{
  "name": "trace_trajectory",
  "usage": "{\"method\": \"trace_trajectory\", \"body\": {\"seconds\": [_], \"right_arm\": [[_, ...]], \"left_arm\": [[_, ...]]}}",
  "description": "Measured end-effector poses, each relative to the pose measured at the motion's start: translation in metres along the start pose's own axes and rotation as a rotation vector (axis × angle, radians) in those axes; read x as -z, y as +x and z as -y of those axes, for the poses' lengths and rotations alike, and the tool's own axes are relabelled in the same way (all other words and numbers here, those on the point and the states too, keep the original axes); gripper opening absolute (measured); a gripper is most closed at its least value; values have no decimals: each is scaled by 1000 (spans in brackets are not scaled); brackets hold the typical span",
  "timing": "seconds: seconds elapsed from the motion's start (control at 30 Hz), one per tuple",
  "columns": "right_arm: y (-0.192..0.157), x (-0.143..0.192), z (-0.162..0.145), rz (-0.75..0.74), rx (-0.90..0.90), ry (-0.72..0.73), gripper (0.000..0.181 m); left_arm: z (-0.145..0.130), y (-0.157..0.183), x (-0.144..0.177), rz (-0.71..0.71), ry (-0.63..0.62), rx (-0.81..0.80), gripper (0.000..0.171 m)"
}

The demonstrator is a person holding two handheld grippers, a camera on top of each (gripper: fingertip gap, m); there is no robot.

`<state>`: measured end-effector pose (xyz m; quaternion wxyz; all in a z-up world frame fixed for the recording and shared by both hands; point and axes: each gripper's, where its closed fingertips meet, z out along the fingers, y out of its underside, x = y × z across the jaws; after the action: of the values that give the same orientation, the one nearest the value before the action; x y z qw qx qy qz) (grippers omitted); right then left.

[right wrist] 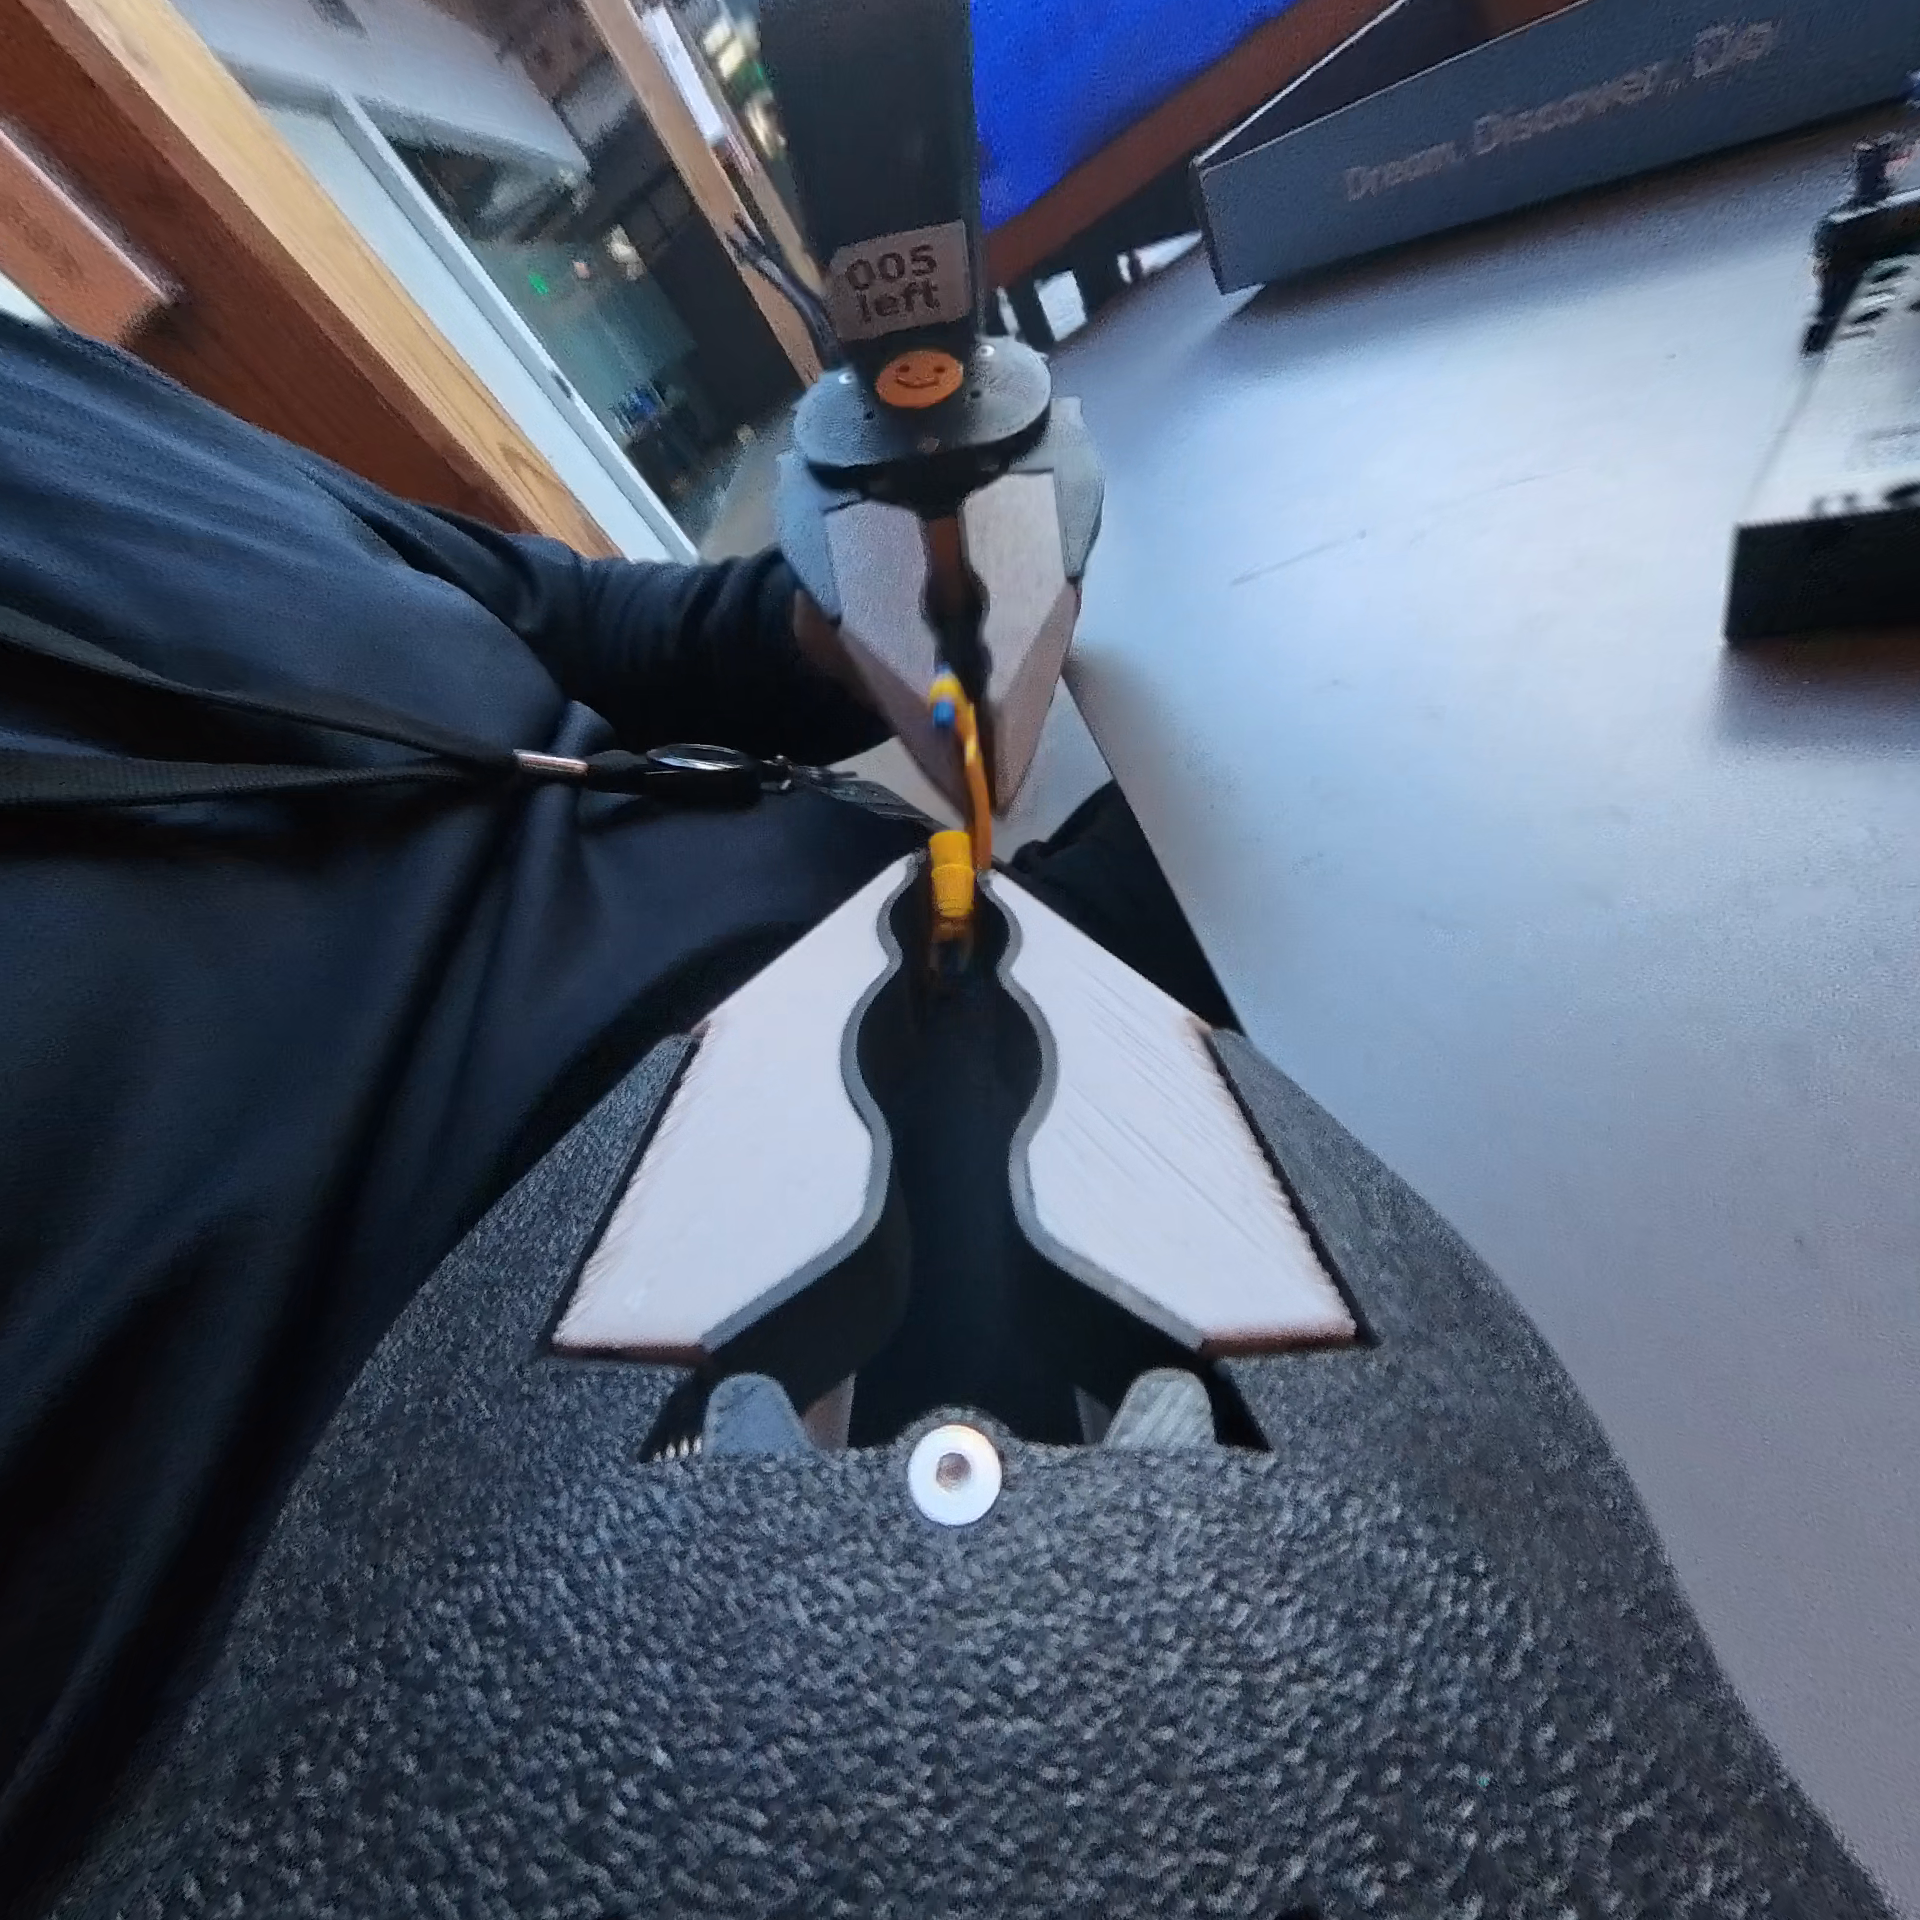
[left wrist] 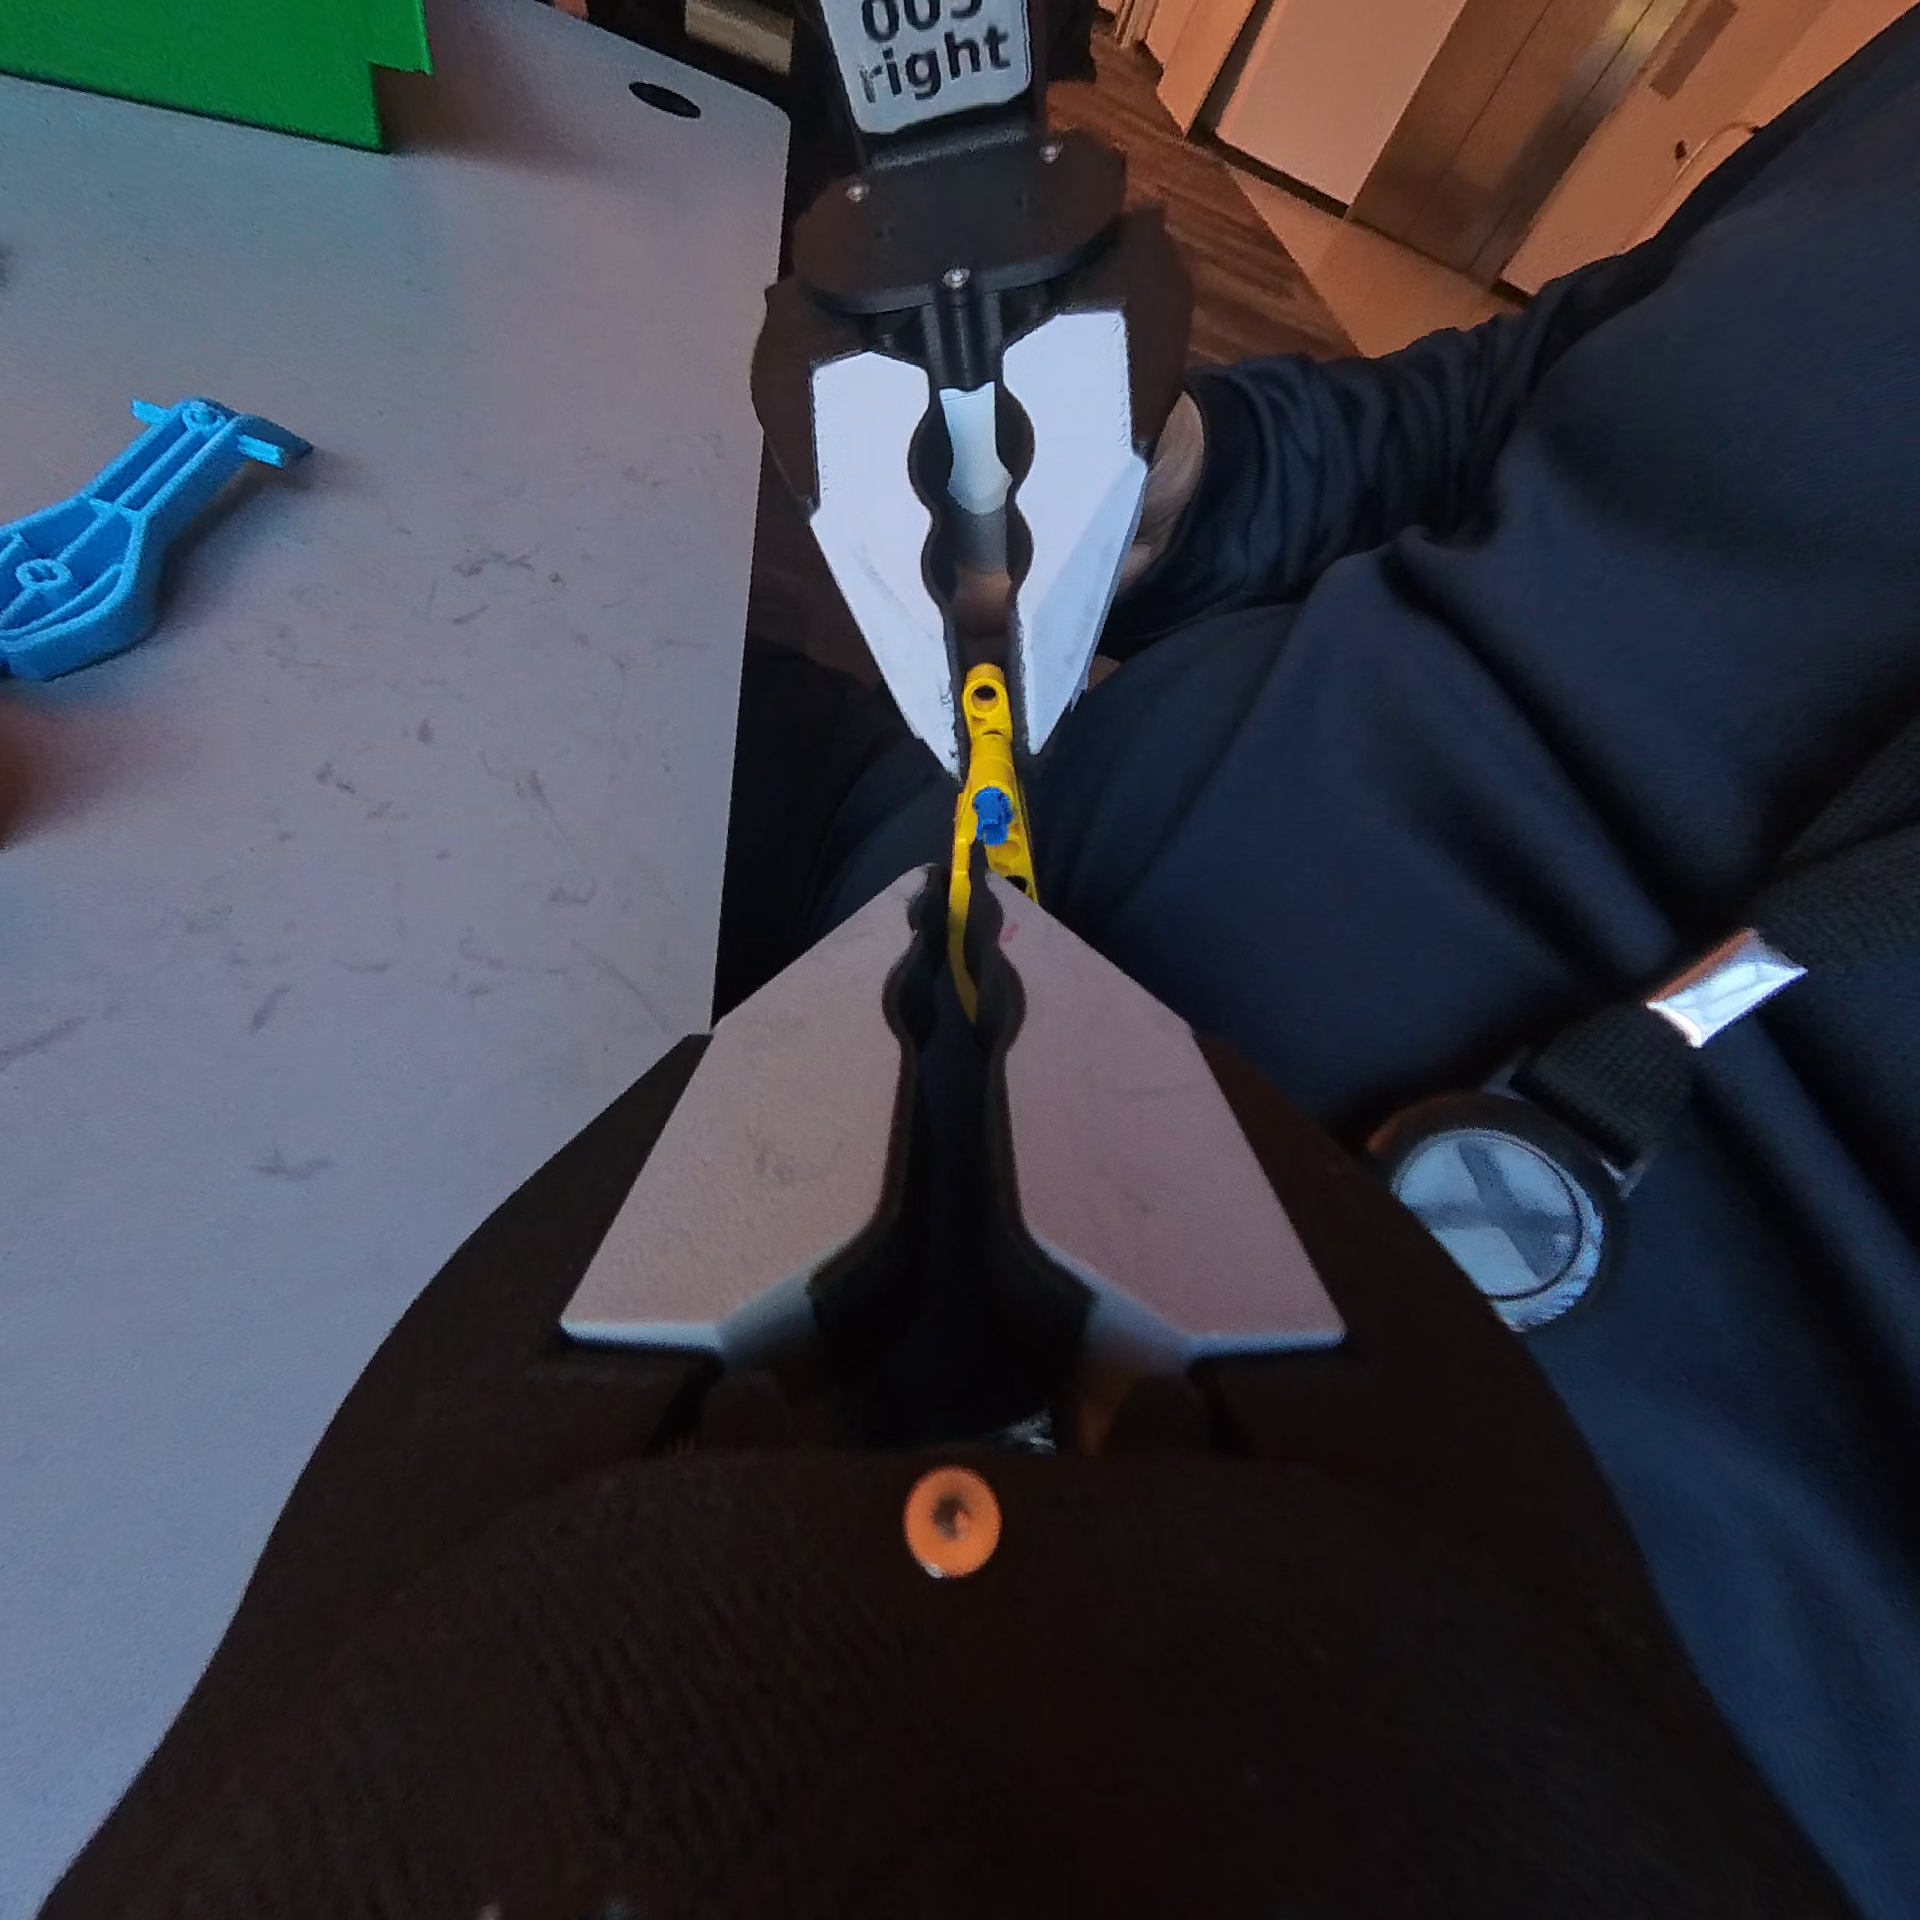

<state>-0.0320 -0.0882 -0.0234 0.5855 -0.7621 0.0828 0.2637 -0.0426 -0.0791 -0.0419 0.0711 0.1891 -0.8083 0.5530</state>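
Between opposed fingertips, left gripper (left wrist: 966,883) and right gripper (left wrist: 987,764) both pinch a yellow perforated beam (left wrist: 985,790); uneven pulling could pop its blue pin (left wrist: 994,814).

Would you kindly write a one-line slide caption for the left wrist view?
Left gripper and right gripper both clamp a yellow beam with blue pin, beside a grey table.
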Motion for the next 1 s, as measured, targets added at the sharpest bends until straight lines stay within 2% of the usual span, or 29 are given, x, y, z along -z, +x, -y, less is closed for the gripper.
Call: {"method": "trace_trajectory", "body": {"seconds": [0.1, 0.2, 0.3, 0.43, 0.57, 0.67, 0.73, 0.83, 1.0], "right_arm": [[-2, 1, -6, -1, -2, -25, 8], [0, 2, 10, -3, 32, -21, 7], [3, 1, 15, 2, 19, -41, 7], [9, -5, 29, -30, 59, -36, 6], [15, -7, 45, -57, 68, -22, 33], [17, -12, 44, -68, 68, -35, 36], [21, -19, 40, -74, 52, -43, 34], [27, -29, 33, -92, 28, -47, 14], [34, -29, 31, -99, -11, -26, 12]], "left_arm": [[3, -10, 18, 16, 58, 80, 1], [3, -7, 0, 42, 0, 6, 1], [18, -18, 14, 77, 27, -1, 1], [18, -23, 13, 107, 0, -19, 1], [33, -34, 24, 131, 64, 17, 1], [45, -40, 35, 151, 117, 33, 1], [47, -42, 37, 166, 121, 29, 1], [49, -43, 35, 181, 135, 27, 1], [49, -47, 35, 220, 129, 17, 0]]}}
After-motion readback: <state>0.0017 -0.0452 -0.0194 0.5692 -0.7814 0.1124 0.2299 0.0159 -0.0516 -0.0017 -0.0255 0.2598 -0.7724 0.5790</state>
